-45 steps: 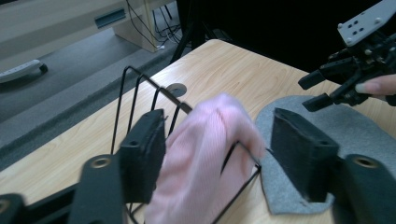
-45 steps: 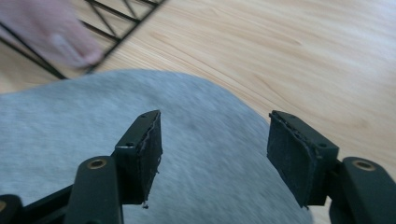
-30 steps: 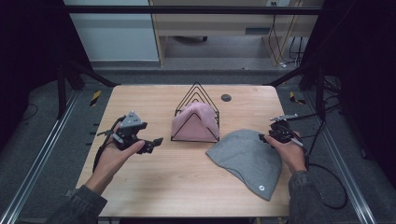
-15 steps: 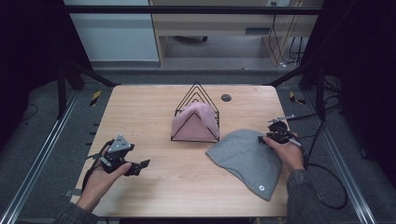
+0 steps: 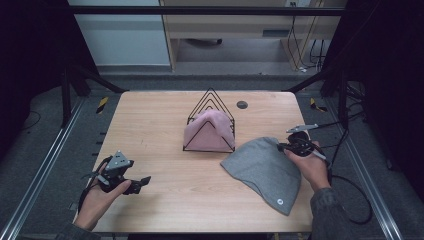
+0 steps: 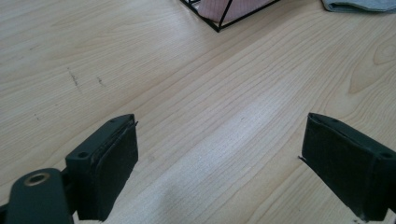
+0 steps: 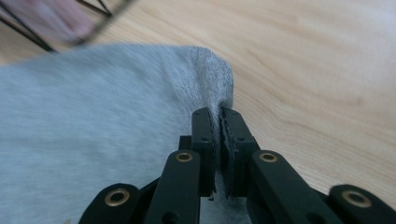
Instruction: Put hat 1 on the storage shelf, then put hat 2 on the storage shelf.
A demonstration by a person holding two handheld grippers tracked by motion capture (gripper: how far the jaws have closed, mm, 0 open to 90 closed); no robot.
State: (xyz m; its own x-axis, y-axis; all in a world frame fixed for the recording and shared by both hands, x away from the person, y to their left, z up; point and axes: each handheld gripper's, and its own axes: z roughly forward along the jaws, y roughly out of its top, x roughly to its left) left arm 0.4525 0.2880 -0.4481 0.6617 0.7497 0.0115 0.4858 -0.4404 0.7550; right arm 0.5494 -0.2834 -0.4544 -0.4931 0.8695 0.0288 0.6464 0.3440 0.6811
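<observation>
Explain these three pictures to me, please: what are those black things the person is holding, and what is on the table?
No robot here: a person sits at a wooden table and holds a hand-held grasping tool in each hand. The wide picture comes from a fixed camera above, looking down at the table. The other two come from small cameras riding on the tools, looking along their two black jaws.

On the table stands a black wire rack with a pink cloth in it. Beside it lies a grey beanie, and a small dark round thing sits near the far edge.

The left tool is open over bare wood and holds nothing. The right tool is shut, pinching the beanie's edge.
</observation>
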